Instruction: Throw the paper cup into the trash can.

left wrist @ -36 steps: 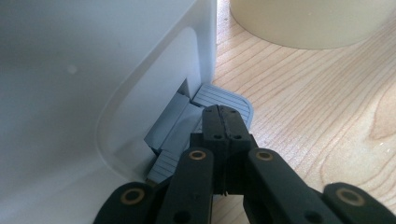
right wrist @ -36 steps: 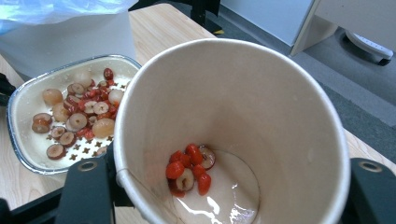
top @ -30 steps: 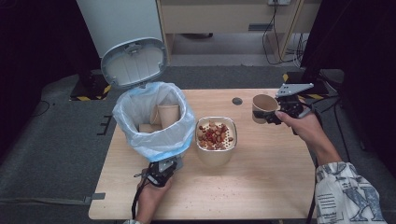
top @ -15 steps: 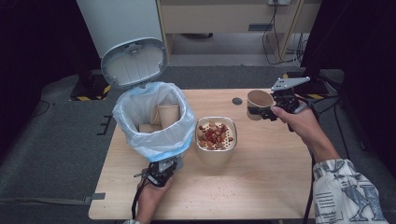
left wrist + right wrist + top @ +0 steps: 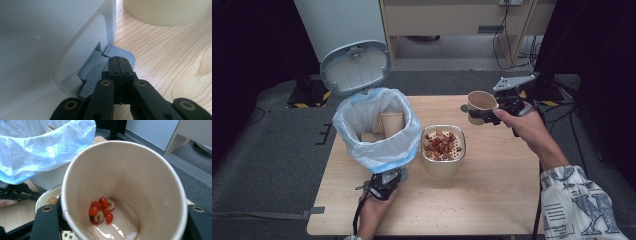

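A white pedal bin point(image 5: 343, 131) lined with a blue bag point(image 5: 384, 150) stands on the table's left, lid point(image 5: 356, 67) up, with paper cups point(image 5: 393, 121) inside. My left gripper point(image 5: 384, 186) is shut, its tips point(image 5: 120, 61) resting on the grey pedal point(image 5: 117, 50) at the bin's foot. My right gripper point(image 5: 486, 114) is shut on a paper cup point(image 5: 481, 101), held tilted above the table's back right. In the cup point(image 5: 140, 170) lie a few red berries point(image 5: 101, 210) and some liquid.
A cream bowl point(image 5: 443, 165) of red fruit and nuts point(image 5: 441, 143) stands in the table's middle, right of the bin. A small dark disc point(image 5: 464, 107) lies on the table near the raised cup. Crumbs dot the wooden tabletop point(image 5: 492, 200).
My right gripper has carried the paper cup up and to the left, towards the bowl. The left gripper stays on the pedal and the lid stays up.
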Demonstrator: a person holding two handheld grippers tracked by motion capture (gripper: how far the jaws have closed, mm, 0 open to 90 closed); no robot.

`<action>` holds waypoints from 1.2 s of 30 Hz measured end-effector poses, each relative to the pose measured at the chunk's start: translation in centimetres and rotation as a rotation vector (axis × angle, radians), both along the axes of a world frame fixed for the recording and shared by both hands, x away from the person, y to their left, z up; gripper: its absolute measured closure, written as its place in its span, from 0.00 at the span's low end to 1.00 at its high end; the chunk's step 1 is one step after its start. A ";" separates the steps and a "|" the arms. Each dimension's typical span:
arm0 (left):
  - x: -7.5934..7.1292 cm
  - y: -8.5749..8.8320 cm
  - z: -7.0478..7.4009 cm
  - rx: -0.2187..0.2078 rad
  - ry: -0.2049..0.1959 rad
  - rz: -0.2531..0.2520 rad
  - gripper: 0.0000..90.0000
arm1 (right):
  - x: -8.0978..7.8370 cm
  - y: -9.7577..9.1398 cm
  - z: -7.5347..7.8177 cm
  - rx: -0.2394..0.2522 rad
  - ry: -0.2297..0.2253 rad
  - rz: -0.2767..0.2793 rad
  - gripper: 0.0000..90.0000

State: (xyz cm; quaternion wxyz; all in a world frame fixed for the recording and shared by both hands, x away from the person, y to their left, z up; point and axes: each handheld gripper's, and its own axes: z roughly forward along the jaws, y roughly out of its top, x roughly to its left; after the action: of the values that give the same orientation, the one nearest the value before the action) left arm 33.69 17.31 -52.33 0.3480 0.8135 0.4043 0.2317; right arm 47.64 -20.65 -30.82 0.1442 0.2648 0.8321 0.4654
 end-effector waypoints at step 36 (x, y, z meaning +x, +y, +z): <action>0.1 0.0 0.0 0.011 -0.005 -0.009 1.00 | -0.3 9.6 4.7 0.015 -0.004 0.085 0.36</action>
State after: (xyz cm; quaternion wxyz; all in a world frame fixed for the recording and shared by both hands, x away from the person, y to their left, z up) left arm 33.74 17.33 -52.30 0.3455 0.8167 0.3984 0.2343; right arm 47.35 -11.06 -26.17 0.1241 0.2292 0.8387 0.4781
